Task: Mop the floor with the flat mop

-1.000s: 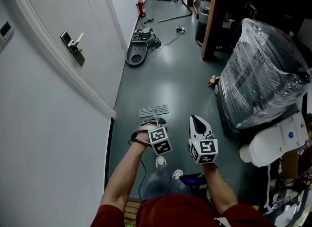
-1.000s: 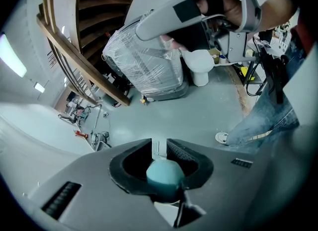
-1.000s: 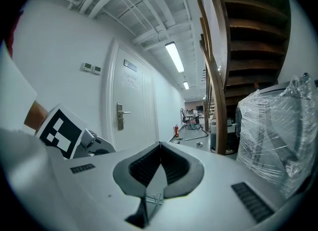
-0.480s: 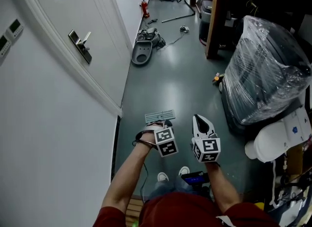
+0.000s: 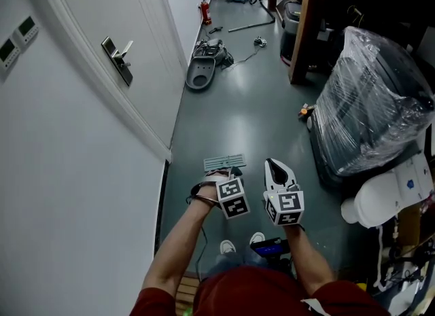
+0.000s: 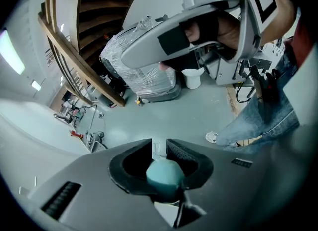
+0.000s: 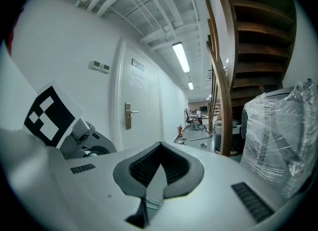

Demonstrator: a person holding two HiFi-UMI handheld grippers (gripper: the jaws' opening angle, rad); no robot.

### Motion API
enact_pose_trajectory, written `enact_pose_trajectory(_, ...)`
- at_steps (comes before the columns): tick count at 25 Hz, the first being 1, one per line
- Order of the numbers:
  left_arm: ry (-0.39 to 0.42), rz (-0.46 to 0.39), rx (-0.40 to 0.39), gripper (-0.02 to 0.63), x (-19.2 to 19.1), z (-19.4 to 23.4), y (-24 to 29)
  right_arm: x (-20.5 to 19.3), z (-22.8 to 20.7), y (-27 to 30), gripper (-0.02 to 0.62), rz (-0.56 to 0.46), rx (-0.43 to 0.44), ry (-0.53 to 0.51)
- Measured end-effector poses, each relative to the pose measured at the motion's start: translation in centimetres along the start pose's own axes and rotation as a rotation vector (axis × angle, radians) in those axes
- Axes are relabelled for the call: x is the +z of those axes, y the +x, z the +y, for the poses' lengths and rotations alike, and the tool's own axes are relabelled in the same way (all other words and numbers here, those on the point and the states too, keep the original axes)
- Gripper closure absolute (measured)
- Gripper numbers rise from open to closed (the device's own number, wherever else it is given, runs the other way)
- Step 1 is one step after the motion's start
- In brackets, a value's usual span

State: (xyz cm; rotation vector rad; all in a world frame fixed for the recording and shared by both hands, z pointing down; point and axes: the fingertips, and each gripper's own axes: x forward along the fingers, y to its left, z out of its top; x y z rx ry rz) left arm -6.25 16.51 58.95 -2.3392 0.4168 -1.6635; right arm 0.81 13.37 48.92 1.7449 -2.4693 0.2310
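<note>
Head view: person stands on the grey floor [image 5: 251, 117] of a corridor, both grippers held low in front, side by side and near each other.
Left gripper [image 5: 223, 174]: clamped on the teal handle end [image 6: 164, 173] of the flat mop. In the left gripper view the rounded end sits in the hollow between the pads, with the jaw tips nearly meeting past it.
Right gripper [image 5: 276, 170]: jaws pressed together at the tips, nothing between them in the right gripper view. It points along the corridor and is apart from the mop.
Flat mop head [image 5: 224, 164]: pale ribbed plate lying flat on the floor, just ahead of the left gripper and near the base of the white wall. It also shows as a sliver through the jaw gap in the left gripper view.
Mop shaft: not visible in the head view, hidden under the left gripper.
Door [image 5: 88, 43]: white, on the left wall, with a metal lever handle [image 5: 119, 60].
Wrapped bulk [image 5: 370, 97]: dark thing under clear plastic film, right side of the floor, well apart from the mop head.
White tub [image 5: 380, 199]: right of the right gripper, just beside the wrapped bulk.
Wooden post [image 5: 306, 22]: upright, beyond the wrapped bulk.
Grey scoop-shaped thing [image 5: 200, 75]: on the floor by the wall, farther down the corridor.
Shoes [image 5: 226, 247]: white, below the grippers.
</note>
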Motion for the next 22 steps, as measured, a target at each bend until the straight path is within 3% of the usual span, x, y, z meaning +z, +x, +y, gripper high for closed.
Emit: enact_pose_trajectory(22,0.007,-0.013,0.000,0.506,0.3,1.9,0.5,0.8,-1.4,2.1,0.578,-0.007,-0.011,-0.022)
